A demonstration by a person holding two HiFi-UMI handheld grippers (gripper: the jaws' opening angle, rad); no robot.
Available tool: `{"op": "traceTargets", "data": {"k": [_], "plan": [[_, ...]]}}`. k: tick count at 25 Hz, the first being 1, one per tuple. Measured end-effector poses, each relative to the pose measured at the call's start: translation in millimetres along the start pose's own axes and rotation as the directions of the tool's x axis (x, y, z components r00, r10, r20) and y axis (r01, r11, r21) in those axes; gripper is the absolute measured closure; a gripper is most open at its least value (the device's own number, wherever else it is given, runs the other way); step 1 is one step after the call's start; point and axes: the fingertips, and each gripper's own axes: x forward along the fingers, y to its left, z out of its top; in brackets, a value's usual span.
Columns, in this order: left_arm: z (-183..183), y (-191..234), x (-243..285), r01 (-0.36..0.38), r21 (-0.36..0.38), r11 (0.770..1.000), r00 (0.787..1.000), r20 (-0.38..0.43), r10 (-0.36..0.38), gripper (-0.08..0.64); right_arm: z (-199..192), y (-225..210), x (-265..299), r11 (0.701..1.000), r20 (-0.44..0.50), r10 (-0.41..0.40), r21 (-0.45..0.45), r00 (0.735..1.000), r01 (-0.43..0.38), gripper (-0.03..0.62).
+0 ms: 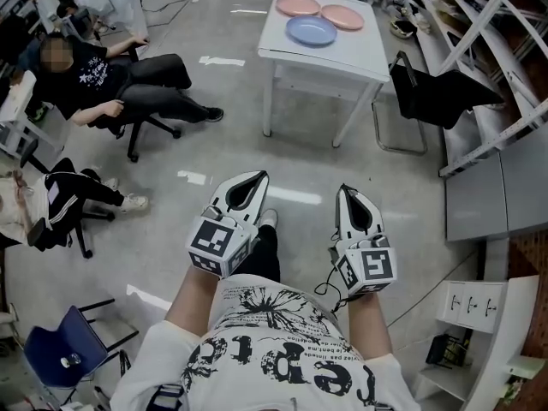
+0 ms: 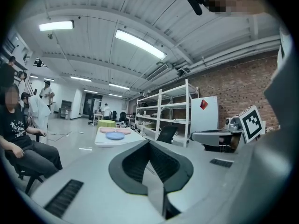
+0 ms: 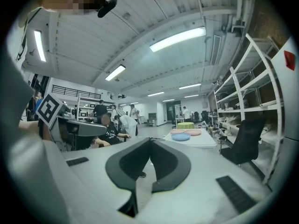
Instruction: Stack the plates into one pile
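Observation:
Three plates lie apart on a white table (image 1: 360,54) far ahead of me: a pink plate (image 1: 298,5), a second pink plate (image 1: 342,17) and a blue plate (image 1: 311,31). I hold both grippers close to my body, well short of the table. My left gripper (image 1: 259,176) is shut and holds nothing; its view shows the blue plate (image 2: 115,136) in the distance beyond its jaws (image 2: 149,142). My right gripper (image 1: 346,188) is shut and holds nothing too. Past its tips (image 3: 150,139) the blue plate (image 3: 181,137) sits in front of the two pink ones.
A black chair (image 1: 428,92) stands at the table's right side. Metal shelving (image 1: 488,58) runs along the right wall. A person (image 1: 103,84) sits on an office chair at the left, and another seated person (image 1: 60,199) is below. A blue chair (image 1: 68,349) stands near my left.

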Motion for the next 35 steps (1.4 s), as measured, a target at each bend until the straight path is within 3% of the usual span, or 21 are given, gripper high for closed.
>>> {"op": "traceTargets", "data": {"k": [9,20,30,35], "plan": [[21.1,101.4,143.7,0.04,-0.027,0.999,0.998,-0.037,-0.041,0.548,11.6,-76.1,153.4,0.998,-0.058,-0.043,0.049,0.997,0.046,0.584],[68.9,247.7,304.2,0.068,-0.02,0.997,0.997,-0.043,-0.069,0.548,42.2,-151.0,354.3,0.995,-0.086,-0.086,0.047,0.993,0.09,0.584],[65.2,311.5,376.6,0.022,-0.044,0.999,0.997,-0.067,-0.025,0.548,35.7,-194.1,451.3,0.995,-0.123,-0.069,0.061,0.99,0.076,0.584],[63.0,333.6,433.8,-0.022,-0.056,0.998,0.997,-0.069,0.018,0.548,29.1,-236.9,501.6,0.997,-0.125,-0.035,0.061,0.992,0.043,0.584]]}}
